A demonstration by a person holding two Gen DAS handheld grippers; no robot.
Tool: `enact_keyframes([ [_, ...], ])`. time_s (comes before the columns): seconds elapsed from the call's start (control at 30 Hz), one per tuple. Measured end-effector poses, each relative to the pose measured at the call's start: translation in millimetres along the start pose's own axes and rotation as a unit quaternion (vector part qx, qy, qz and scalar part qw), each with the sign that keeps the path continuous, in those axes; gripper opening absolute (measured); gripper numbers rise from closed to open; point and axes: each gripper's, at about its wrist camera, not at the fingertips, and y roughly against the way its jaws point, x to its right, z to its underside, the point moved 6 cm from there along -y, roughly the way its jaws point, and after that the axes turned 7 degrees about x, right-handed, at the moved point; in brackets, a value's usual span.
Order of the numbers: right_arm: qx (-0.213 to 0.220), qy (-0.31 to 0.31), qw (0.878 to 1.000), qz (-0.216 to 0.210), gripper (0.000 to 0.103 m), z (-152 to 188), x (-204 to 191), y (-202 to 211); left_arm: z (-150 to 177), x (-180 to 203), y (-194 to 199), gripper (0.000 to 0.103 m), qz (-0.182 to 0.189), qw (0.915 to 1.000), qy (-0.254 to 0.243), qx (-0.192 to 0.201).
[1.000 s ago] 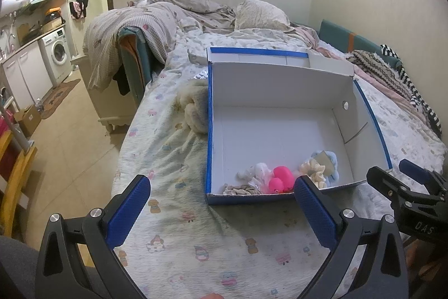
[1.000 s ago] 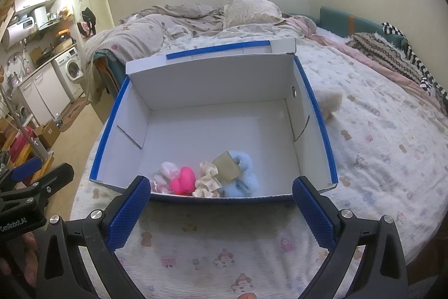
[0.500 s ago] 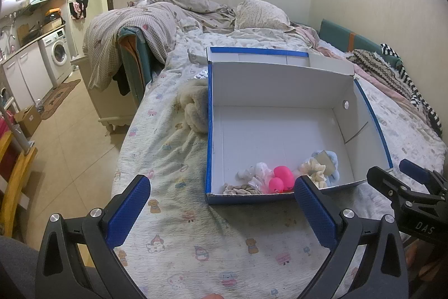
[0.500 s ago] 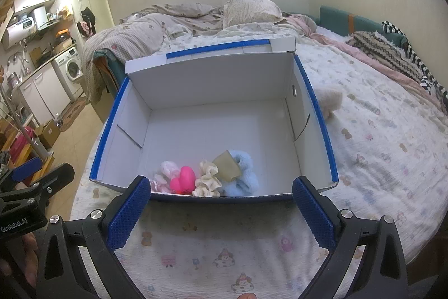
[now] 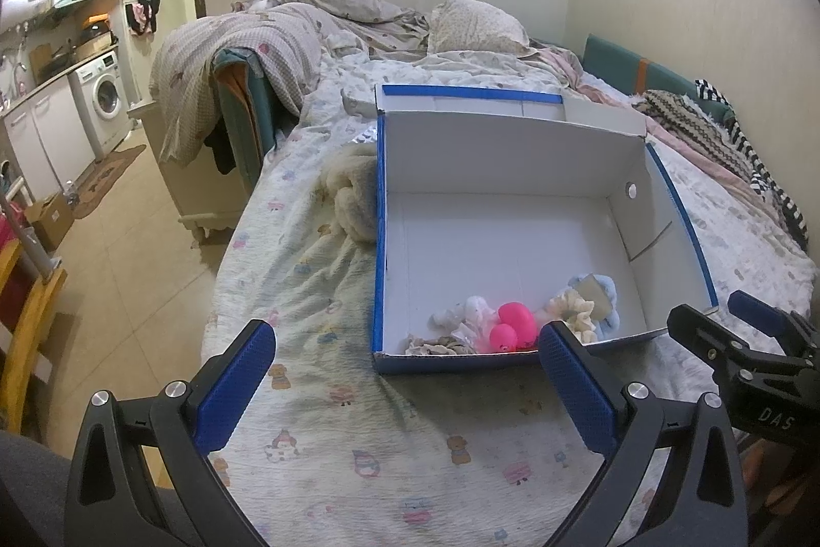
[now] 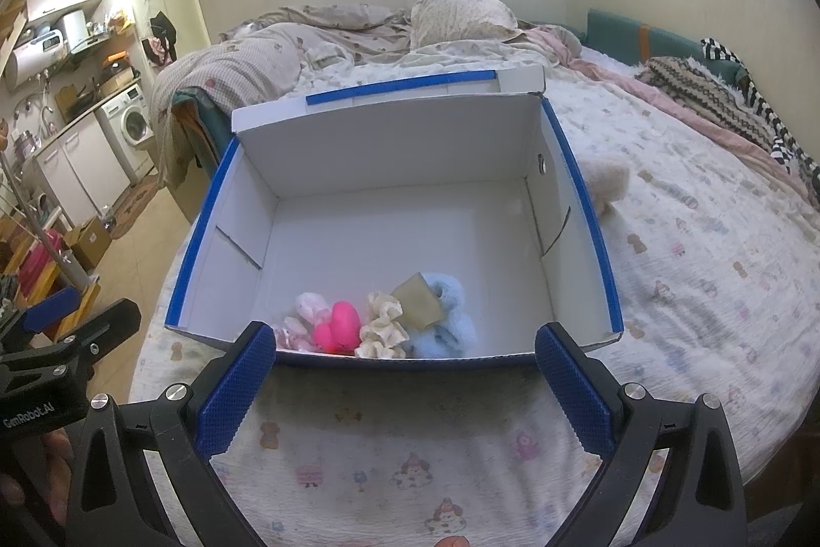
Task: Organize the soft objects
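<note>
A white cardboard box with blue edges (image 5: 512, 167) (image 6: 389, 147) lies open on the bed. At its near wall sit a pink toy (image 5: 512, 322) (image 6: 341, 325), a cream scrunchie (image 6: 382, 325), a light blue fluffy item (image 6: 448, 326) and small pale pieces (image 6: 307, 308). A cream fluffy cloth (image 5: 353, 198) lies left of the box, and another fluffy piece (image 6: 607, 183) lies right of it. My left gripper (image 5: 405, 380) and right gripper (image 6: 402, 380) are both open and empty, held before the box's near edge.
The bed has a patterned sheet (image 5: 359, 434), with rumpled quilts and a pillow (image 5: 471, 26) at the far end. Striped blankets (image 6: 717, 96) lie at the right. A tiled floor, cabinets and a washing machine (image 5: 105, 101) are to the left.
</note>
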Motion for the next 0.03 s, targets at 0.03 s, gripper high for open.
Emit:
enact_keyframes([
  [0.03,0.000,0.000,1.000,0.000,0.103,0.4,0.1,-0.3,0.3,-0.5,-0.1,0.102,0.000,1.0000,0.001,-0.001],
])
